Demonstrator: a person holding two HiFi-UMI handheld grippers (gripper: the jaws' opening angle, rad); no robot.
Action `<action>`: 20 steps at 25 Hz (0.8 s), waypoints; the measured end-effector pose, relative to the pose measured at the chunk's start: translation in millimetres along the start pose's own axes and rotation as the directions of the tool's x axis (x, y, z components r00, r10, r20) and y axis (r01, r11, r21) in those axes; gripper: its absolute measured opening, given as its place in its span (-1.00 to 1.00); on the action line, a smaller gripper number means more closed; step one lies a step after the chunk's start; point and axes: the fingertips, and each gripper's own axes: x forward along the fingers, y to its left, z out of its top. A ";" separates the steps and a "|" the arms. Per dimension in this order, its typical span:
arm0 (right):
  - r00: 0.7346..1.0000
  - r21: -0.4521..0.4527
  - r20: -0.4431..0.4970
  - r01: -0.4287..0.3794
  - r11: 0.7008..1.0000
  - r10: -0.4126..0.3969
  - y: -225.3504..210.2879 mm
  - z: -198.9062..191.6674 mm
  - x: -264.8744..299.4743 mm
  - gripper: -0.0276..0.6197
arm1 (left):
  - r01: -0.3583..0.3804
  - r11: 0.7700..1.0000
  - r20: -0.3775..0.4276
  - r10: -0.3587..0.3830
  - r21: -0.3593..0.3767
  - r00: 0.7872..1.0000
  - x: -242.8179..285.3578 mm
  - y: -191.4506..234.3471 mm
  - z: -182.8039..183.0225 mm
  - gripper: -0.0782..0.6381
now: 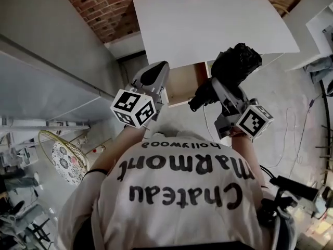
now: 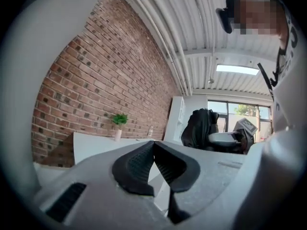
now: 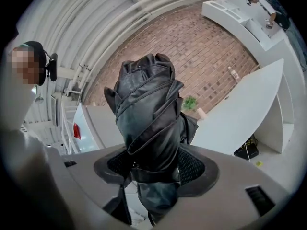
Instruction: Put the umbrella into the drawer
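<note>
Between the jaws of the right gripper (image 3: 153,166) sits the folded black fabric umbrella (image 3: 146,107), clamped tight and sticking out past them. Just ahead of both grippers, the open wooden drawer (image 1: 183,85) shows under the white worktop (image 1: 208,25). The left gripper (image 2: 154,150) is closed on nothing.

Place: office | cues: white desk (image 1: 218,25), brick wall (image 2: 96,80), potted plant (image 2: 119,121), white shelving (image 2: 178,119)

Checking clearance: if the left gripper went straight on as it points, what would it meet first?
Probably the flat white desk top, just beyond the shut left gripper; depth is unclear.
</note>
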 end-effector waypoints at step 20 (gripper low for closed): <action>0.889 -0.382 -0.428 -0.340 0.859 0.162 -64.0 -42.3 34.7 -0.14 | -0.435 0.894 -0.023 0.435 -0.113 0.900 -41.9 -35.3 -82.9 -0.74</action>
